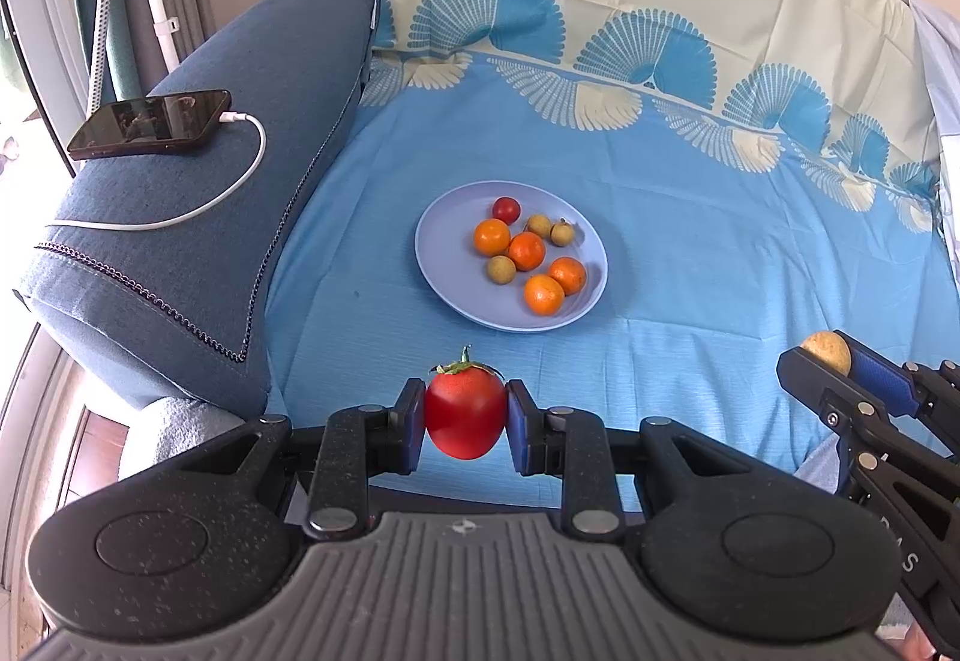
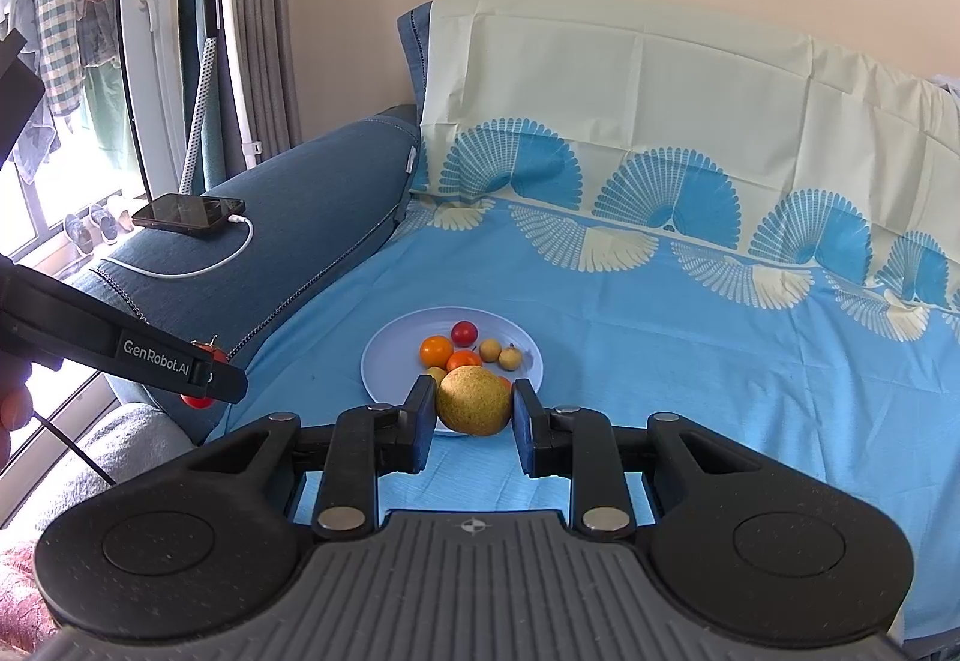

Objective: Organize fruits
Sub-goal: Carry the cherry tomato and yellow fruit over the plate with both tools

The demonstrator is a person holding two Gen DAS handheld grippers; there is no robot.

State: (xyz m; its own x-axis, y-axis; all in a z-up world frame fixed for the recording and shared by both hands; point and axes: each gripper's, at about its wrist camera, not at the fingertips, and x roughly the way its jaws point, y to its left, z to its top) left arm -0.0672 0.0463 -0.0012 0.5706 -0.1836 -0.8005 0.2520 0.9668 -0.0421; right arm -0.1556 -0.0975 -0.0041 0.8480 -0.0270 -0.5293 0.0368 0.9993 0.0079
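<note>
A sofa (image 1: 198,217) with a blue sheet (image 1: 690,253) over its seat fills both views; the sheet's cream upper part with blue fan prints hangs over the backrest. On the denim-blue armrest at 10 o'clock in the left wrist view lies a dark phone (image 1: 150,123) with a white cable (image 1: 240,175) plugged in.

Near the middle of the sheet stands a pale blue plate (image 1: 444,265). It holds four oranges (image 1: 491,236), one small tomato (image 1: 506,210) at its 12 o'clock edge, and three small tan fruits (image 1: 500,270) among them.

The left tool (image 1: 465,412) is closed on a red tomato (image 1: 465,409) with a green stem; both pads press its sides. It hangs above the sheet, at 6 o'clock from the plate and apart from it.

The right tool (image 2: 474,409) grips a yellow-brown pear (image 2: 474,400) between its pads. In the right wrist view the pear covers the near edge of the plate; whether it is above the plate or before it, I cannot tell. In the left wrist view this tool enters at 4 o'clock, well apart from the plate.
</note>
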